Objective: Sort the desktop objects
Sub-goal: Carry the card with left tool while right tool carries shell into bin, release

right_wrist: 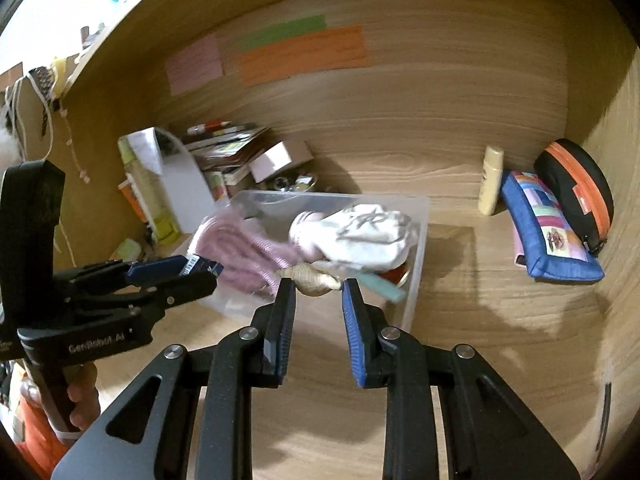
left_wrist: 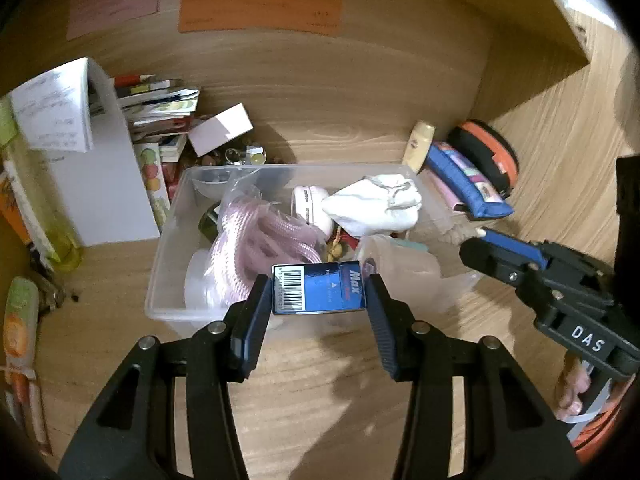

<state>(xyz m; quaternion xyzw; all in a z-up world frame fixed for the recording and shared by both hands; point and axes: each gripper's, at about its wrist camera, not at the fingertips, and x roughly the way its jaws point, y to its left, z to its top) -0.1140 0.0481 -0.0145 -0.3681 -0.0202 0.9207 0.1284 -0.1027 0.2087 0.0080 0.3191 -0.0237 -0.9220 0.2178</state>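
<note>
My left gripper (left_wrist: 319, 292) is shut on a small blue box with a barcode and "Max" print (left_wrist: 320, 289), held over the near edge of a clear plastic bin (left_wrist: 168, 248). The bin holds pink tubing (left_wrist: 256, 236), a white cloth (left_wrist: 372, 204) and other small things. My right gripper (right_wrist: 318, 284) is shut on a beige ribbed seashell (right_wrist: 312, 278), held over the near end of the same bin (right_wrist: 416, 248). The right gripper also shows in the left wrist view (left_wrist: 480, 240), to the right of the bin. The left gripper with the blue box shows in the right wrist view (right_wrist: 196, 270).
A blue pencil case (right_wrist: 548, 232), a black and orange zip case (right_wrist: 576, 192) and a cream tube (right_wrist: 491, 184) lie at the back right. A white file stand (left_wrist: 104, 168), stacked books (left_wrist: 160, 108) and a pink box (left_wrist: 220, 128) stand at the left. Wooden walls enclose the desk.
</note>
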